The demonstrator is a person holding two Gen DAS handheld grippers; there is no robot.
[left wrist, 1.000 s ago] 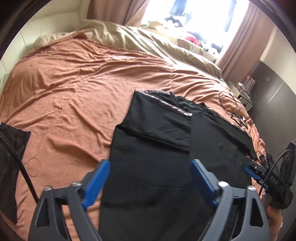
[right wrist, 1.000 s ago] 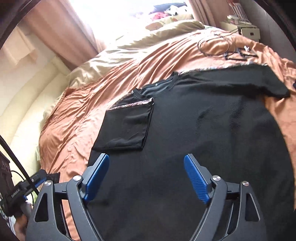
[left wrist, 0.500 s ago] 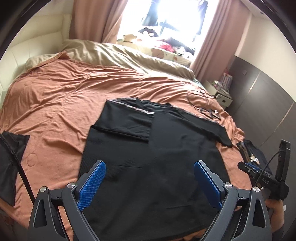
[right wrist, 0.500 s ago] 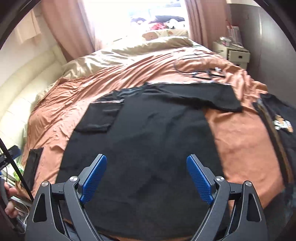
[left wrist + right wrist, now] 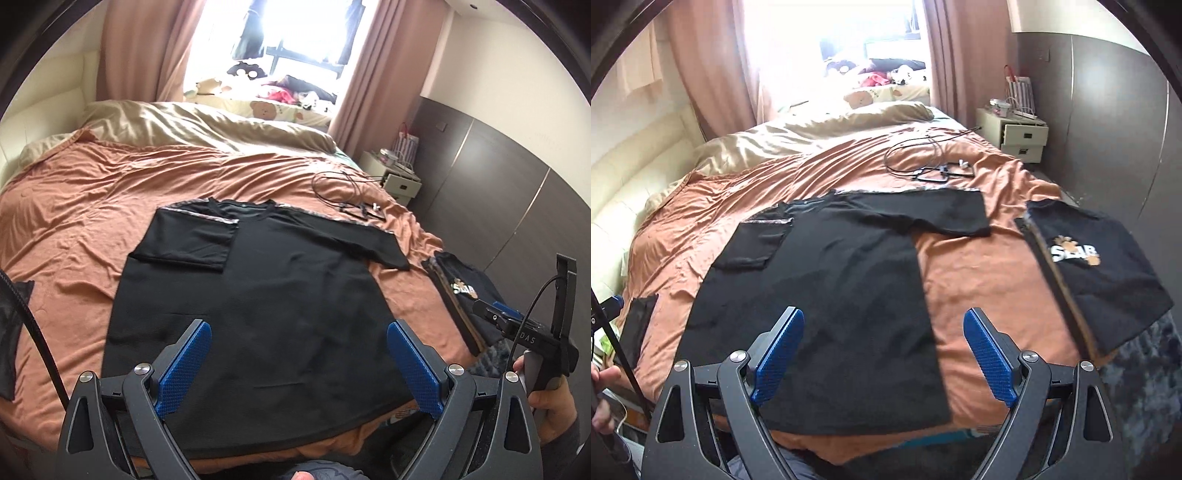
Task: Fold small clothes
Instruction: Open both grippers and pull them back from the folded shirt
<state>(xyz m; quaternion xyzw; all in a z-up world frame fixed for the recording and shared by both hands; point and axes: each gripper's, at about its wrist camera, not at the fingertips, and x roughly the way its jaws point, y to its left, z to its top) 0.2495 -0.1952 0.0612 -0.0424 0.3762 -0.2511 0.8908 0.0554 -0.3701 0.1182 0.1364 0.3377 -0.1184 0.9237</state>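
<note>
Both grippers, left gripper (image 5: 298, 363) and right gripper (image 5: 882, 354), hang released and empty above the black T-shirt (image 5: 255, 295), spread flat mid-bed with its ten-o'clock sleeve folded in, probably for folding the two-o'clock sleeve next.

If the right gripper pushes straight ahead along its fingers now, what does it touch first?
Probably the spread black T-shirt near its right edge, or the orange bedspread just beside it; depth is unclear. The open right gripper holds nothing.

Blown-out window (image 5: 280, 33) backlight, fisheye-bent edges
</note>
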